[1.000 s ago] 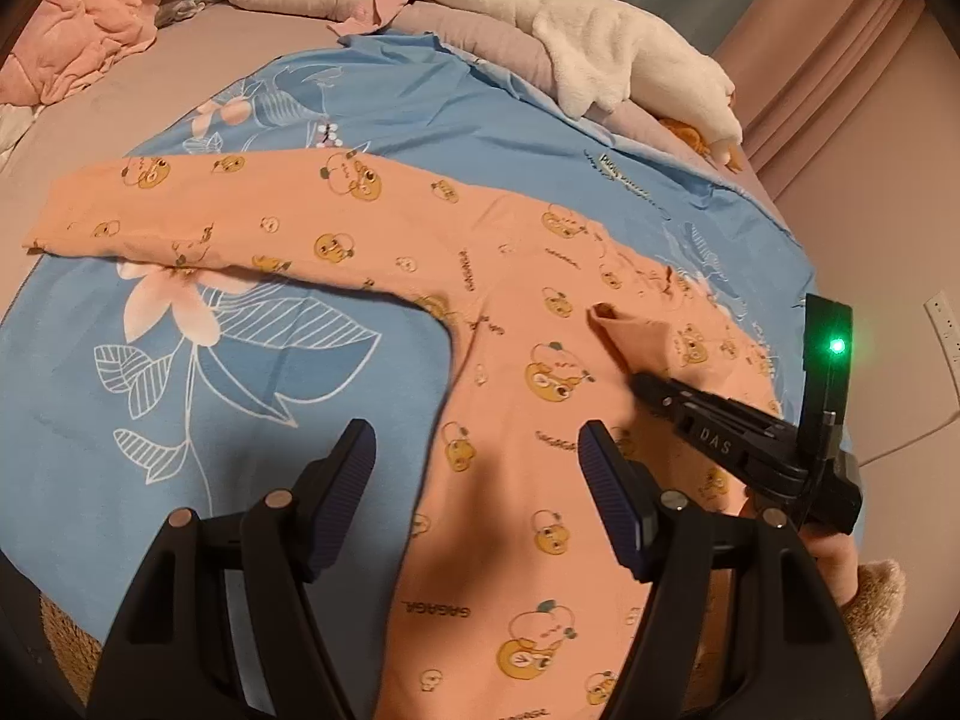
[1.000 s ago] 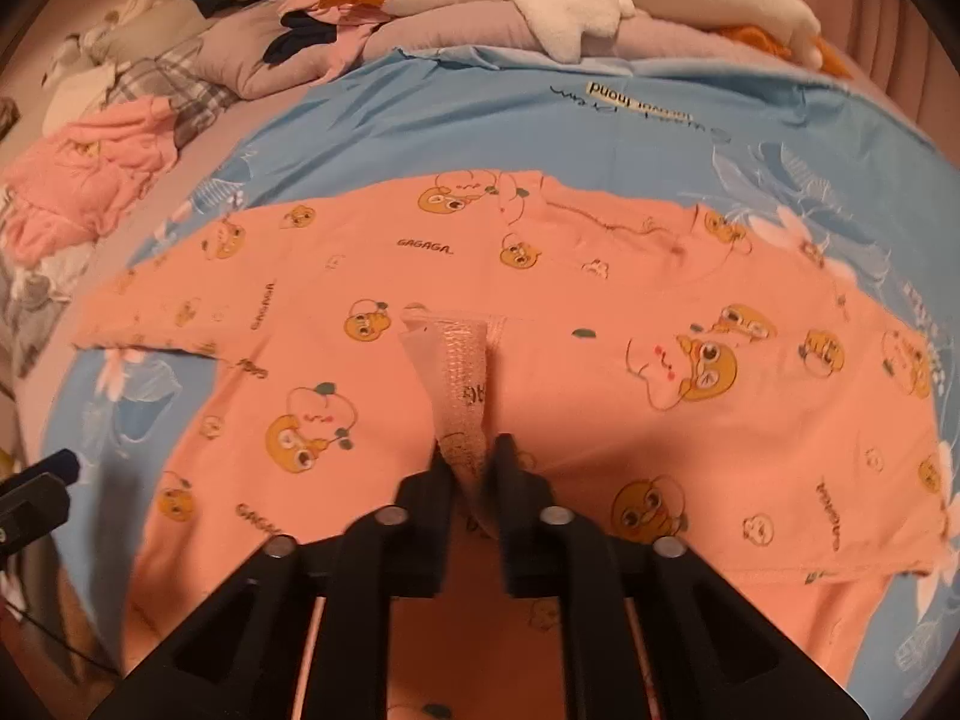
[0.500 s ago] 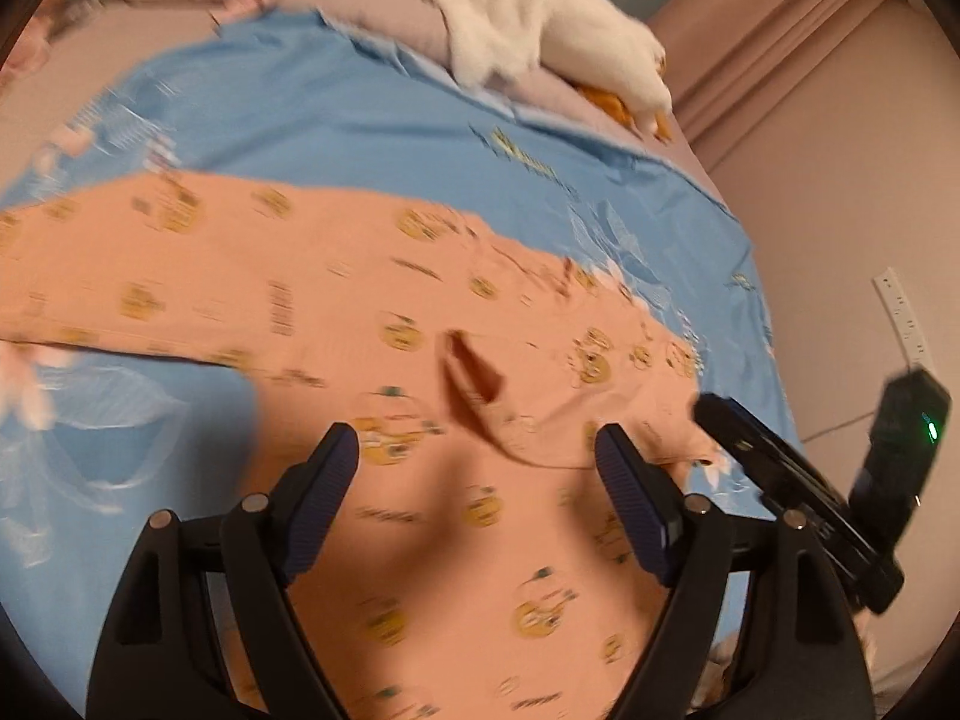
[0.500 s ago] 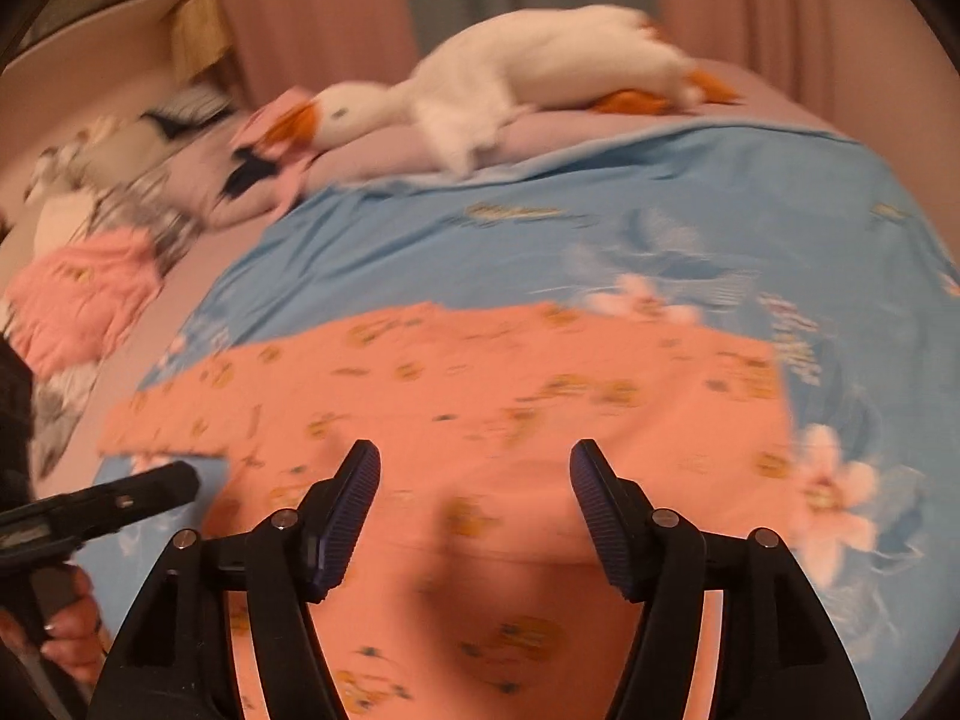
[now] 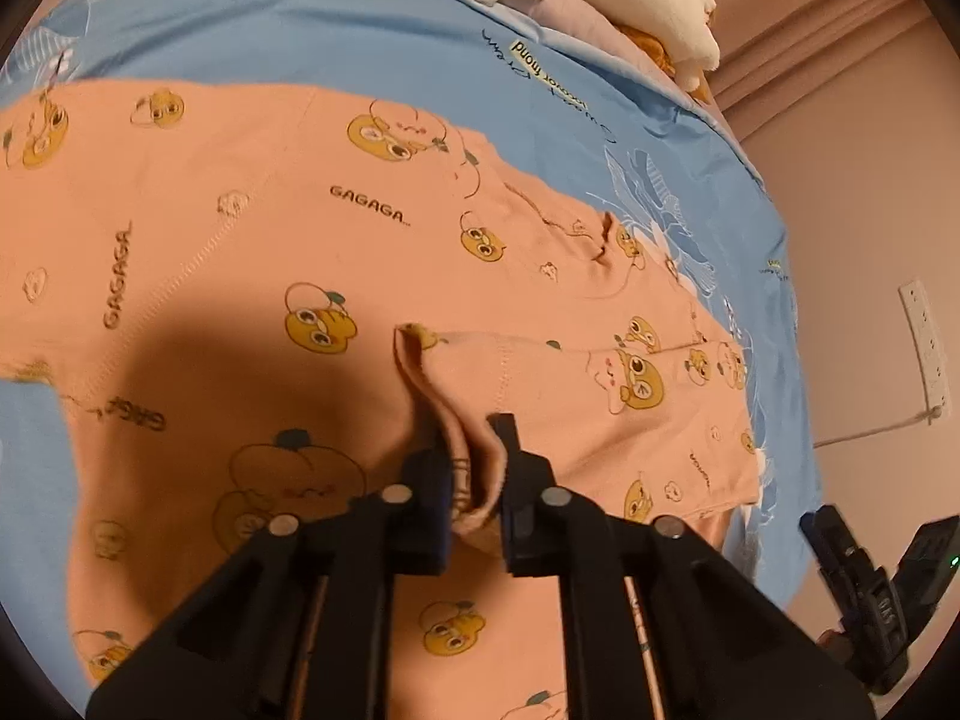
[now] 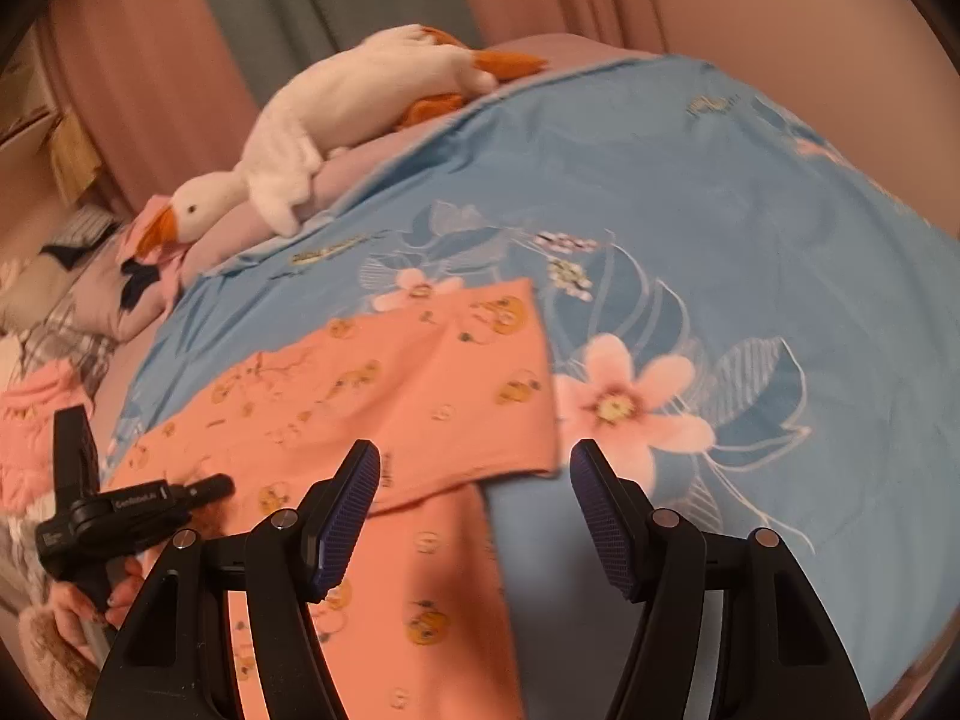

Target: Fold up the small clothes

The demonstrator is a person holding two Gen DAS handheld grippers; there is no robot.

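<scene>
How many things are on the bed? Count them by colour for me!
Orange: 1, the shirt
Blue: 1, the sheet
White: 1, the goose
Pink: 1, the clothes pile
Total: 4

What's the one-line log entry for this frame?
left gripper: shut on fold of orange shirt | right gripper: open, empty, over shirt edge | surface: blue sheet | step: fold not yet made

Dim warm light, dark shadow on the garment (image 5: pixel 252 276), fisheye-bent edges, right view blurred
</scene>
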